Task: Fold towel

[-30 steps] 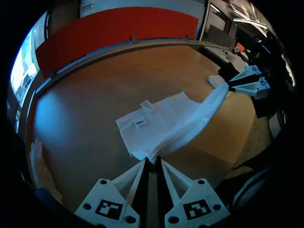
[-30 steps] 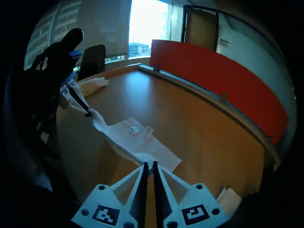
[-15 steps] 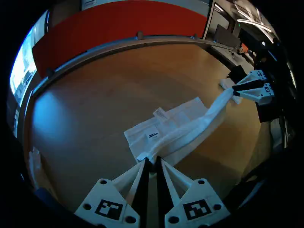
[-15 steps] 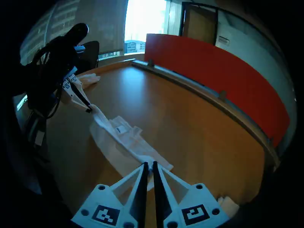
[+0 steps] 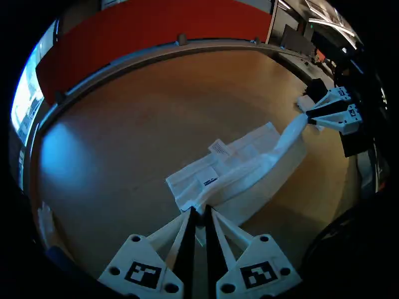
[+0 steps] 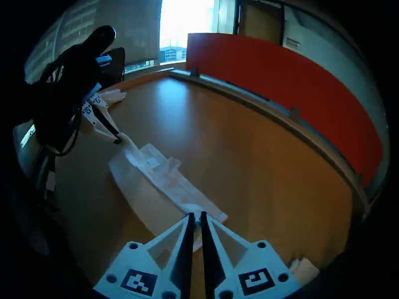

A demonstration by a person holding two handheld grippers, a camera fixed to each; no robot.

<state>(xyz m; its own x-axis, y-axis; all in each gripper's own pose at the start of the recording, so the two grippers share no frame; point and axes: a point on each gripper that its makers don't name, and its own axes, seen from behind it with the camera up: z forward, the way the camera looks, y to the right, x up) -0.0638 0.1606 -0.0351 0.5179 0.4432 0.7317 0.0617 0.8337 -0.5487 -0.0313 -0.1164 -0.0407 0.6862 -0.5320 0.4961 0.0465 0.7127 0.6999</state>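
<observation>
Pinching towel (image 5: 249, 167), left gripper (image 5: 199, 211), right gripper (image 6: 196, 215), window (image 6: 187, 25)

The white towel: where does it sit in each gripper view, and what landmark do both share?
Left gripper view: towel runs from bottom centre up to the right tongs at the right edge.
Right gripper view: towel runs from bottom centre up to the left tongs at upper left.
Shared landmark: the red partition.

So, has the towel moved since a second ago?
Yes. The towel has slid away from the red partition, toward the near edge of the table.
</observation>
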